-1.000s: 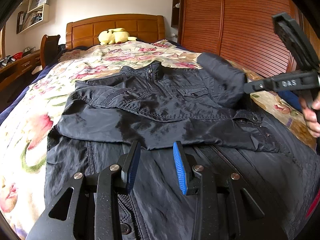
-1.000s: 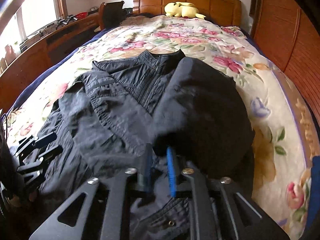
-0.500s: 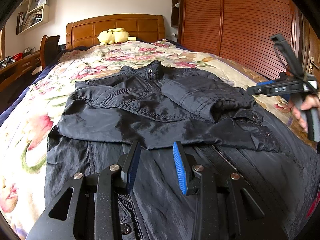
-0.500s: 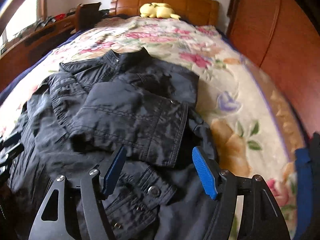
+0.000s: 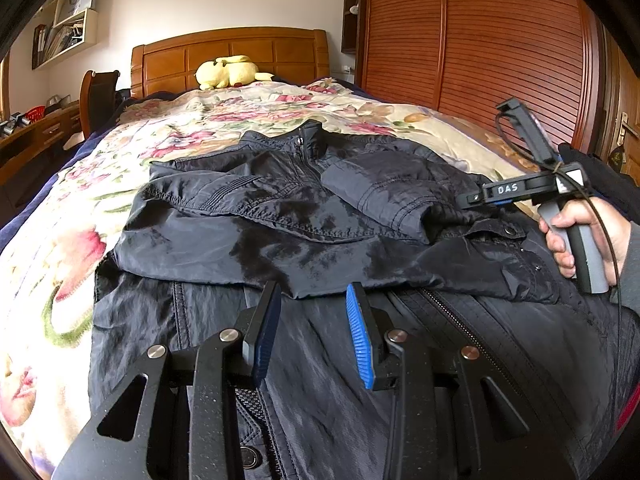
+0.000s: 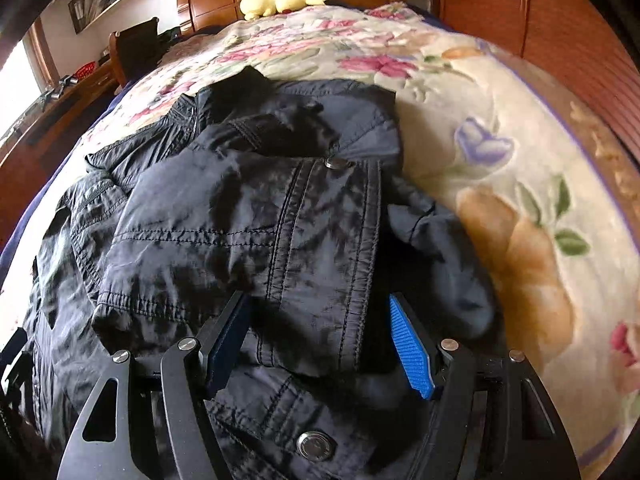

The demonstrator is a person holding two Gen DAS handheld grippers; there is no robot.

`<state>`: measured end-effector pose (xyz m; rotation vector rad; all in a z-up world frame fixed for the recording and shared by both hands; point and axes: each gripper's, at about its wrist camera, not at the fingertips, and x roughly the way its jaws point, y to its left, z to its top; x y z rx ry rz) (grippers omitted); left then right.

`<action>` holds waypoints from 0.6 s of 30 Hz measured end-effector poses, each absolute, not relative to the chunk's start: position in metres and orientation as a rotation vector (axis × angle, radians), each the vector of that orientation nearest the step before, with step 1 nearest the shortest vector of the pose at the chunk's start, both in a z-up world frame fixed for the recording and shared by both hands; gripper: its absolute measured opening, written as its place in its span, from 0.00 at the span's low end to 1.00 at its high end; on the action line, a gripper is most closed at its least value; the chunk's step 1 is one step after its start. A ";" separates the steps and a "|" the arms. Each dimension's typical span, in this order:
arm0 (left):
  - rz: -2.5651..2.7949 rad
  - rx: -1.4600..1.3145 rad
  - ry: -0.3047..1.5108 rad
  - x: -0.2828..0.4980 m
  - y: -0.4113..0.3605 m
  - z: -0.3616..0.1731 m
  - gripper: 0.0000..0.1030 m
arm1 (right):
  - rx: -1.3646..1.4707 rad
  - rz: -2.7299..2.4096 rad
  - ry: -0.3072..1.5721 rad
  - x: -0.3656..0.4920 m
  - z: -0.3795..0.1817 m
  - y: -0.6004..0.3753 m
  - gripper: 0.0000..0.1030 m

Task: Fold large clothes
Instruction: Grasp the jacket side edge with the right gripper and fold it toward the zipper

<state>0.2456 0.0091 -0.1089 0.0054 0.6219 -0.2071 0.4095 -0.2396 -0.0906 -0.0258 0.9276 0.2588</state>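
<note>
- Hovering over the dark jacket point(image 5: 304, 240) on the floral bedspread point(image 5: 168, 148), my left gripper point(image 5: 310, 332) has its jaws apart, empty.
- My right gripper point(image 6: 320, 344) gapes wide around the folded sleeve cuff point(image 6: 328, 248), not clamped.

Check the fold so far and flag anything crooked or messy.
The right sleeve lies folded across the jacket chest at a slant, its cuff bunched and rumpled rather than flat. Both grippers, left and right, are open. Nothing is torn or spilled.
</note>
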 end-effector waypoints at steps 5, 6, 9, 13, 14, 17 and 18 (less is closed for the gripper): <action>-0.212 -0.002 0.622 0.246 0.011 -0.108 0.34 | -0.066 0.310 0.941 0.413 -0.087 -0.227 0.16; -0.215 -0.006 0.628 0.246 0.012 -0.108 0.34 | -0.103 0.304 0.921 0.412 -0.081 -0.223 0.11; -0.217 -0.016 0.642 0.246 0.016 -0.107 0.34 | -0.123 0.334 0.866 0.402 -0.057 -0.210 0.10; -0.213 -0.006 0.655 0.239 0.024 -0.102 0.34 | -0.160 0.392 0.763 0.379 -0.019 -0.182 0.10; -0.202 -0.005 0.659 0.236 0.029 -0.100 0.34 | -0.171 0.409 0.741 0.372 -0.010 -0.173 0.10; -0.181 -0.015 0.659 0.230 0.042 -0.097 0.34 | -0.211 0.464 0.686 0.351 0.010 -0.150 0.10; -0.174 -0.020 0.657 0.228 0.046 -0.095 0.34 | -0.222 0.481 0.671 0.342 0.014 -0.145 0.10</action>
